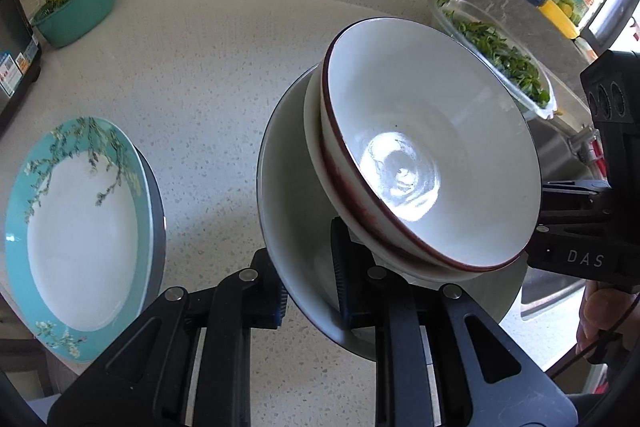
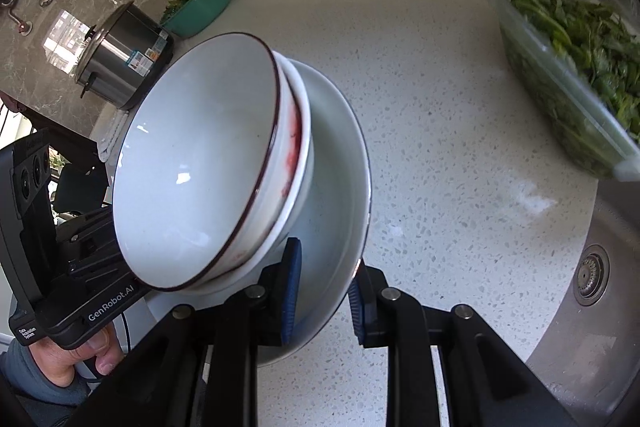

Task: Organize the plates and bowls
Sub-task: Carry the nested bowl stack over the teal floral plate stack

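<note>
A pale white plate carries two nested white bowls; the top one has a dark red rim. Both grippers clamp this plate's rim from opposite sides and hold it above the counter. My left gripper is shut on the plate's near edge. My right gripper is shut on the plate on the other edge, with the bowls to its left. A teal-rimmed floral plate lies at the left on a dark plate.
A glass dish of green leaves stands at the back right. A teal basket and a steel pot stand at the back left. A sink with a drain lies at the right.
</note>
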Tool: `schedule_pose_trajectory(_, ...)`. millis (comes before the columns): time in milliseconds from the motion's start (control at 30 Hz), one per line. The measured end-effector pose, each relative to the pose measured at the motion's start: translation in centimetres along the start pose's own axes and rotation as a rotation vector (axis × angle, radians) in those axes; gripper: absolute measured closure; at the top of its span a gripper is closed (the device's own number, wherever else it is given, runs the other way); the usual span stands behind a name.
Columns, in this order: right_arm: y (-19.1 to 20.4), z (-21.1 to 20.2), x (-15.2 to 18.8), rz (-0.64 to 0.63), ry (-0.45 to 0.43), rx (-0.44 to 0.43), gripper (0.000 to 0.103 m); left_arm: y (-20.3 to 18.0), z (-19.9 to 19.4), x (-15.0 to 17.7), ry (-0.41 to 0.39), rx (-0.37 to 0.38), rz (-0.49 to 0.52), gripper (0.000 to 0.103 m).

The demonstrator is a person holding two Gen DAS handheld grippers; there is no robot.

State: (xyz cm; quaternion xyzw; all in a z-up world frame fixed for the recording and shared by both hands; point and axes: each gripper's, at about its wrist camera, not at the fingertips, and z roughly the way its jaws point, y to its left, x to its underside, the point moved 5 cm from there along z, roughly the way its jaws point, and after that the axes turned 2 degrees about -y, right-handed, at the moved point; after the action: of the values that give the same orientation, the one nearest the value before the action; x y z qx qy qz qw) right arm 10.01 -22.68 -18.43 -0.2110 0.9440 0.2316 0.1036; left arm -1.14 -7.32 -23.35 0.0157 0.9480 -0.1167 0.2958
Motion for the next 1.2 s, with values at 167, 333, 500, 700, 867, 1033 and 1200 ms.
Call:
schedule_pose_trajectory(167, 1.7, -1.9, -0.7, -0.027, -0.018, 0.002, 0.079, 0.2, -2.5, -0.4, -0.014, -0.004, 0.002, 0.086)
schedule_pose_trajectory(333, 4.2, -2.9, -1.2, -0.062, -0.026, -0.001, 0.079, 1.3, -5.1, -0.5, -0.026, -0.014, -0.009, 0.086)
schedule_pose_trajectory(500, 6.5, -3.0, -1.9, -0.093, -0.017, -0.015, 0.079, 3.1, -7.3, -0.7, -0.031, -0.026, -0.033, 0.086)
schedule_pose_trajectory(700, 10.1, -2.2, -3.1, -0.143, -0.010, -0.039, 0.078, 6.8, -10.2, -0.2, -0.041, -0.050, -0.076, 0.086)
schedule_pose_trajectory(867, 13.7, -1.0, -4.3, -0.190, -0.001, -0.062, 0.078, 10.3, -12.1, -0.2, -0.054, -0.072, -0.115, 0.086)
schedule_pose_trajectory(1033, 17.1, 1.0, -5.5, -0.228, 0.023, -0.083, 0.078, 15.0, -13.5, 0.0, -0.065, -0.098, -0.154, 0.086)
schedule_pose_trajectory(1200, 19.1, 3.6, -5.9, -0.239, 0.058, -0.096, 0.078, 19.1, -13.5, 0.6, -0.052, -0.112, -0.181, 0.086)
